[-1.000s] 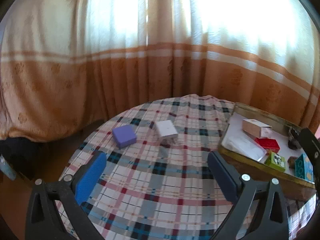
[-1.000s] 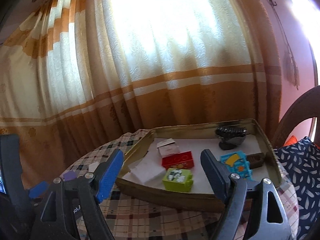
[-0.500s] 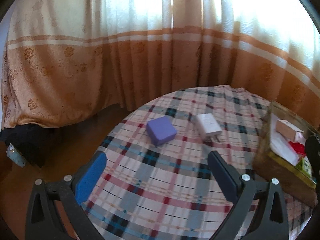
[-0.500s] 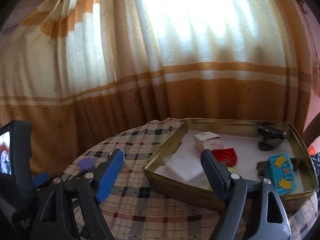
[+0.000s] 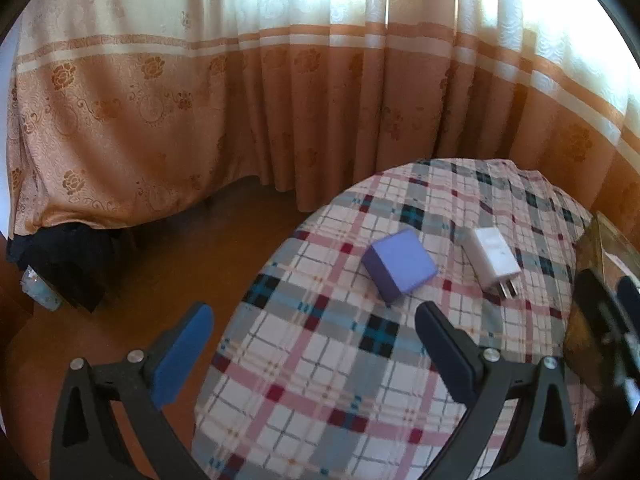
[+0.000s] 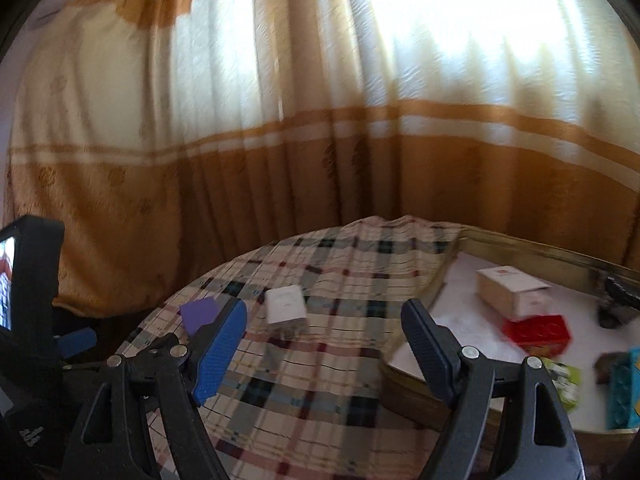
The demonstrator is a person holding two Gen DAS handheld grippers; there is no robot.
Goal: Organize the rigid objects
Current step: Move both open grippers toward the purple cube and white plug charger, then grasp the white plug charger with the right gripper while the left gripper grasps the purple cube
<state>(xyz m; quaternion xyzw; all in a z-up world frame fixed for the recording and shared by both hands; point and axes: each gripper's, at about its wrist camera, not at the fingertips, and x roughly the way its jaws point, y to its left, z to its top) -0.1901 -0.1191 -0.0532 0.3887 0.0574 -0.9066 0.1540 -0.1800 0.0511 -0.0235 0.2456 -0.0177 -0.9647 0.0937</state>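
A purple box [image 5: 400, 270] and a white plug charger [image 5: 495, 257] lie side by side on the plaid tablecloth [image 5: 360, 380]. My left gripper [image 5: 316, 330] hangs open above the table's left edge, short of the purple box, with nothing between its fingers. My right gripper [image 6: 324, 328] is open too, and the white charger [image 6: 285, 307] lies a little beyond it. The purple box [image 6: 198, 312] peeks out behind its left finger [image 6: 218, 346]. To the right, a brass tray [image 6: 404, 376] holds a white box [image 6: 510, 290], a red brick [image 6: 538, 330] and other small items.
An orange and cream curtain [image 5: 280, 100] hangs close behind the round table. Brown floor [image 5: 140, 300] lies to the left, below the table edge. The left gripper's body [image 6: 28, 320] fills the left edge of the right wrist view. The tray rim [image 5: 592, 240] stands at the table's right.
Both views have swung left. The purple box and charger slid rightward and nearer in the left view; the tray slid to the right in both. Both grippers stayed open.
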